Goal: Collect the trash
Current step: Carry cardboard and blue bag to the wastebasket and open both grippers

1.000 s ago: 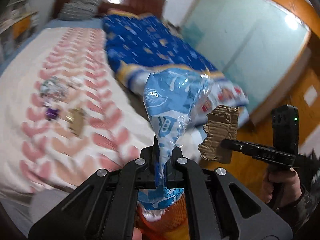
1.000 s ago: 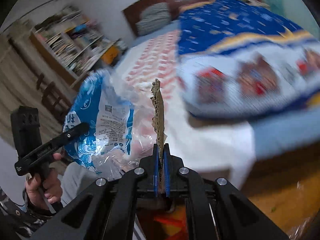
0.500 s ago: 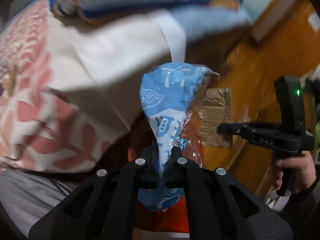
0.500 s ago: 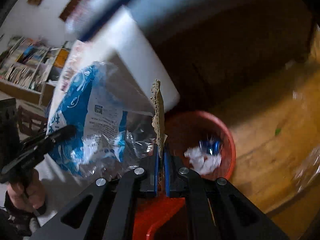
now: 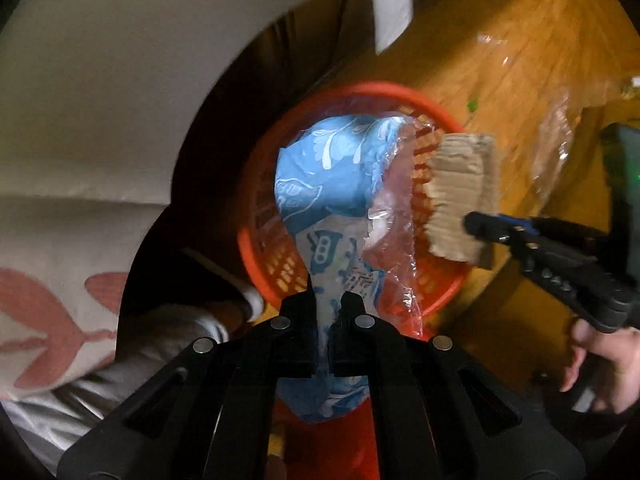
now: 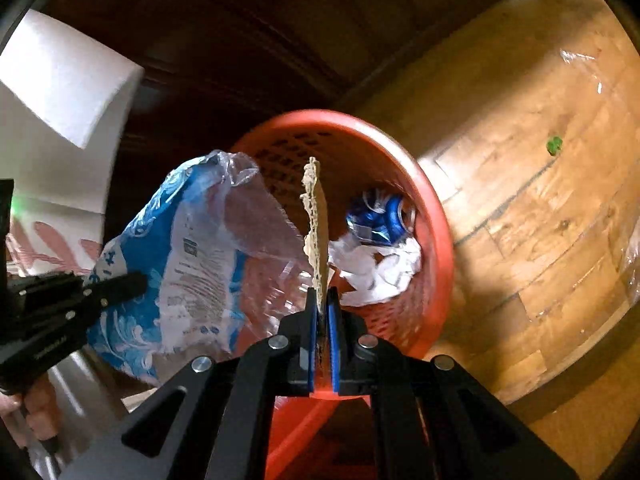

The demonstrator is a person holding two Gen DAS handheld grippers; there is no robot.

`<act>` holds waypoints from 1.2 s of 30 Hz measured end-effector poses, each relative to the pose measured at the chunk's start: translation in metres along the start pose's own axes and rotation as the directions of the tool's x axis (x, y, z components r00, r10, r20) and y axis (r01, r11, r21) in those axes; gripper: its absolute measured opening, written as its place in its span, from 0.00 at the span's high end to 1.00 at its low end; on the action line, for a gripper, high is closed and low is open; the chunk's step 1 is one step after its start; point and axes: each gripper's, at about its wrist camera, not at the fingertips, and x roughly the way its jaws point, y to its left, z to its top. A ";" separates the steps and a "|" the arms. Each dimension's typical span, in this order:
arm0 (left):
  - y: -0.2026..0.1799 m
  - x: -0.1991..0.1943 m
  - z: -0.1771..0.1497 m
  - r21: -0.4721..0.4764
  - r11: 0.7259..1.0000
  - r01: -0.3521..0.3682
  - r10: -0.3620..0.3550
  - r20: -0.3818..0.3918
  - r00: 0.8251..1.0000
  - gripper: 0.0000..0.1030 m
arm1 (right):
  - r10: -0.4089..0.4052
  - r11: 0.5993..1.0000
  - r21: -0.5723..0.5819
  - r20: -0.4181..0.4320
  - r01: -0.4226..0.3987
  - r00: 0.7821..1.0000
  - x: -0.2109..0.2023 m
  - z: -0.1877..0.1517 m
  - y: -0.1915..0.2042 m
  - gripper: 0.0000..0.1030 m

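My left gripper is shut on a blue and clear plastic bag, which hangs over the mouth of a red plastic basket. My right gripper is shut on a torn piece of brown cardboard, seen edge-on above the same basket. In the left wrist view the cardboard sits over the basket's right rim, with the right gripper pinching it. The right wrist view shows the bag at left, held by the left gripper.
Inside the basket lie crumpled white paper and a blue wrapper. The basket stands on a wooden floor next to the dark bed frame, with the white bedsheet hanging at left. Clear plastic film lies on the floor.
Both grippers have dropped from over the bed to just above the red basket and now point steeply down. Each still holds its piece of trash.
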 end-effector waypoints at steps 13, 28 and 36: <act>-0.014 0.027 0.001 0.094 0.991 -0.092 0.095 -0.030 0.995 0.39 | -0.097 0.993 -0.068 -0.009 0.097 0.995 0.010 0.000 0.026 0.83; 0.033 -0.111 -0.036 -0.060 0.997 0.046 -0.027 0.288 0.957 0.33 | -0.038 0.967 -0.236 0.225 0.092 0.974 -0.120 0.028 0.116 0.45; 0.176 -0.214 -0.119 -0.288 0.936 0.202 0.013 0.601 0.799 0.21 | 0.120 0.852 -0.521 0.275 0.043 0.954 -0.176 0.033 0.274 0.45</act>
